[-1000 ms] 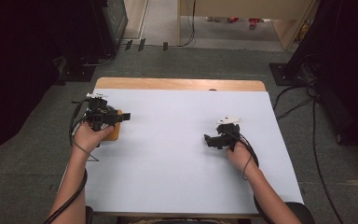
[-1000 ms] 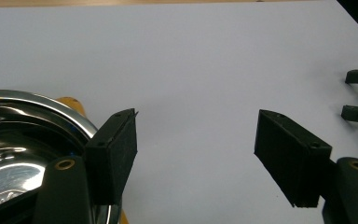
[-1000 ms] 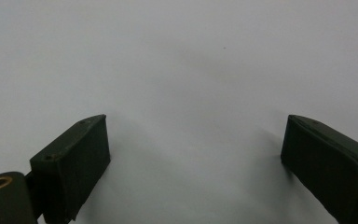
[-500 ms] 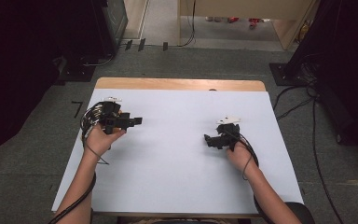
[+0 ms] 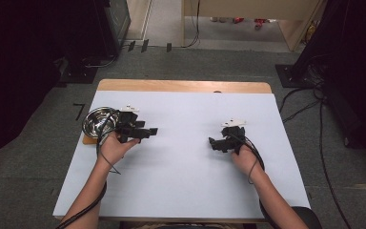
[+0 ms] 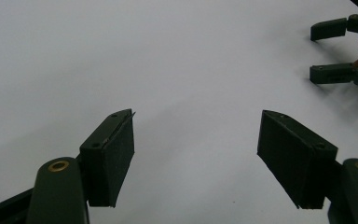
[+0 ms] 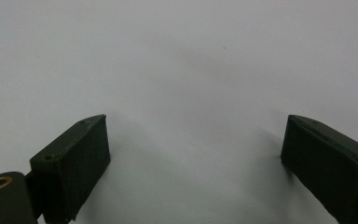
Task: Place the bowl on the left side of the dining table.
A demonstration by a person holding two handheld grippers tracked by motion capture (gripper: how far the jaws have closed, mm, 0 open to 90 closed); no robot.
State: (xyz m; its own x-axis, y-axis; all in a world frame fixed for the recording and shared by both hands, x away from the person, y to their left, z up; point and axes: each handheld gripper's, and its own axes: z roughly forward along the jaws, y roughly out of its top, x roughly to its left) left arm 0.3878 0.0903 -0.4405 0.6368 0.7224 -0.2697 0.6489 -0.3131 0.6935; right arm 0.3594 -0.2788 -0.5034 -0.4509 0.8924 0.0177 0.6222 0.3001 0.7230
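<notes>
The left gripper (image 5: 148,131) is hovering over the white table (image 5: 186,191), just to the right of a shiny metal bowl (image 5: 96,121), and its jaws are pointing away from the bowl toward the middle of the table. In the left gripper view its jaws are standing wide apart with bare table between them; they have just been opening a little further, and they are gripping nothing. The bowl is sitting on a small wooden board (image 5: 88,140) at the table's left edge, right behind the left hand (image 5: 116,148). The right gripper (image 5: 213,142) is resting well to the right of the bowl, pointing back toward it. Its jaws are spread open too, with bare table between them.
</notes>
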